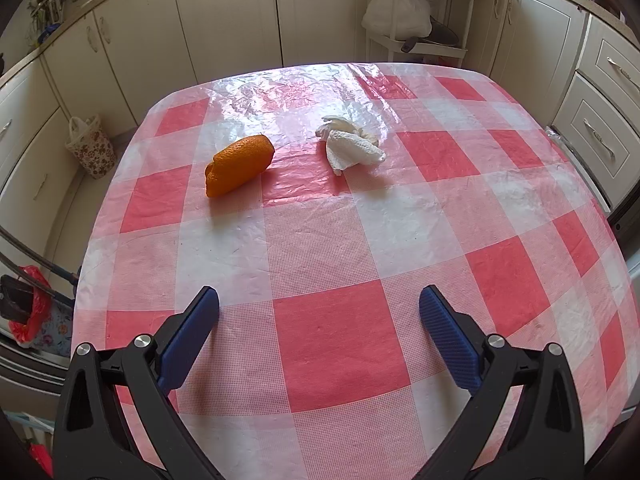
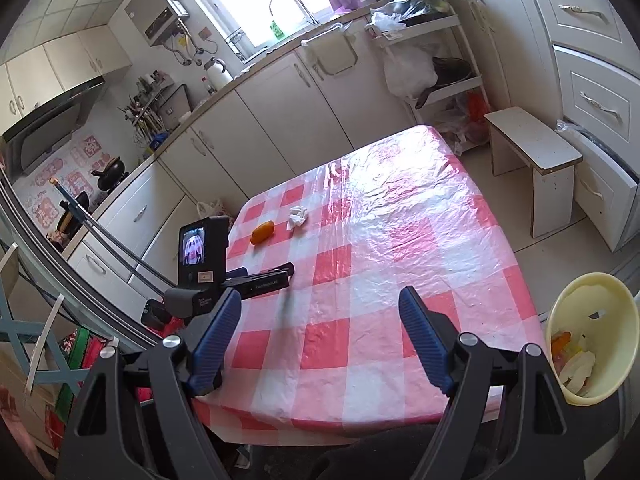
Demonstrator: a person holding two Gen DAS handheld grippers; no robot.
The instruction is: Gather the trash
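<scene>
A piece of orange peel (image 1: 240,166) (image 2: 263,232) and a crumpled white tissue (image 1: 352,146) (image 2: 298,216) lie side by side on the far part of the red-and-white checked table (image 1: 340,340) (image 2: 400,240). My left gripper (image 1: 319,294) (image 2: 266,270) hovers over the table's near-left part, open and empty, pointing toward both items. My right gripper (image 2: 321,293) stands open and empty above the near edge. A pale yellow bin (image 2: 592,296) at the table's near right corner holds peel and paper scraps.
White kitchen cabinets (image 1: 224,20) run around the table. A white rack with plastic bags (image 1: 416,16) stands beyond the far edge, and a small white stool (image 2: 532,148) at the right. A flowered bag (image 1: 90,148) sits on the floor at the left.
</scene>
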